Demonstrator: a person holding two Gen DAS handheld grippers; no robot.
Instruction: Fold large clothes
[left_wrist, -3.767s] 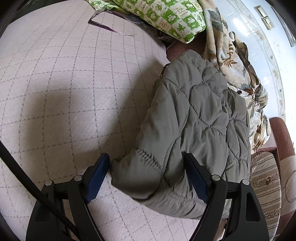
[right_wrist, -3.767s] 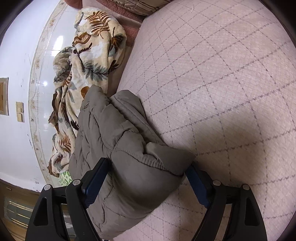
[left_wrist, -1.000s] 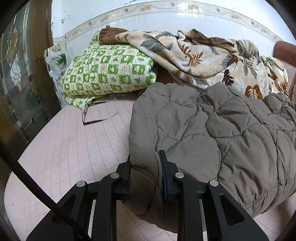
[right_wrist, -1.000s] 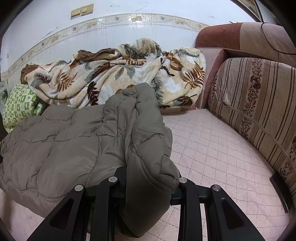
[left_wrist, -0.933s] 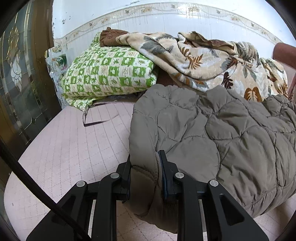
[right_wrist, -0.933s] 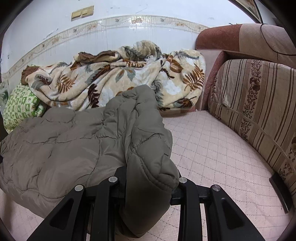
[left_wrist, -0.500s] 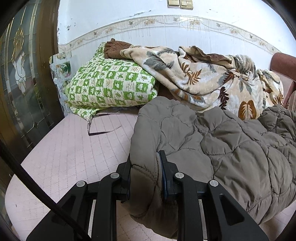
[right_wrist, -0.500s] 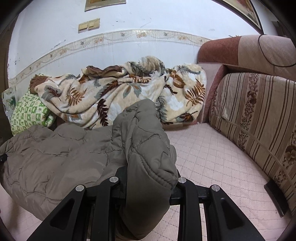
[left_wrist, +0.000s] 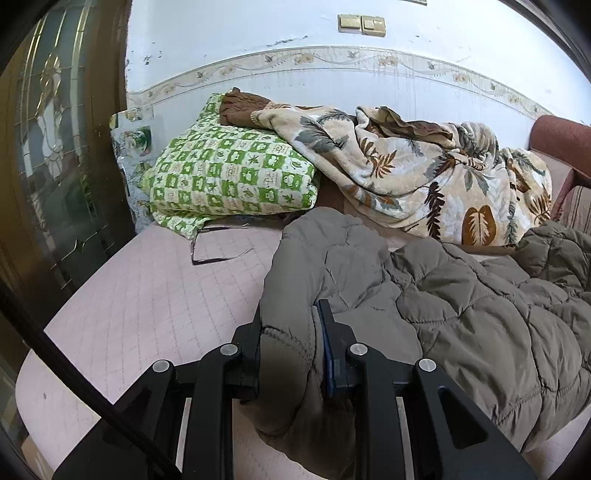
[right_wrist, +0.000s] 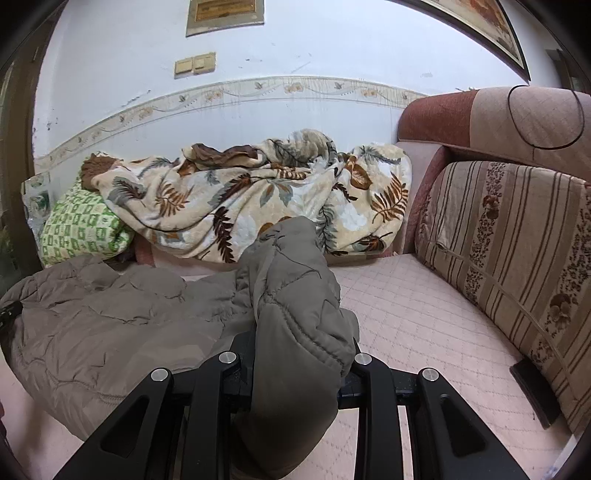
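A grey-green quilted jacket (left_wrist: 461, 314) lies across the pink quilted mattress (left_wrist: 147, 295), its near edge raised. My left gripper (left_wrist: 290, 332) is shut on the jacket's left corner, cloth bunched between its pads. In the right wrist view the same jacket (right_wrist: 110, 314) stretches off to the left. There my right gripper (right_wrist: 297, 354) is shut on the jacket's right corner, and the thick fold hides its fingertips.
A leaf-print blanket (right_wrist: 258, 195) and a green checked pillow (left_wrist: 229, 177) are piled along the tiled back wall. A striped sofa cushion (right_wrist: 517, 258) borders the mattress on the right. A wooden glass-panelled door (left_wrist: 55, 147) stands at the left.
Both grippers have risen and drawn back with the jacket's near edge still clamped. More of the wall shows, and the jacket's edge has lifted off the mattress.
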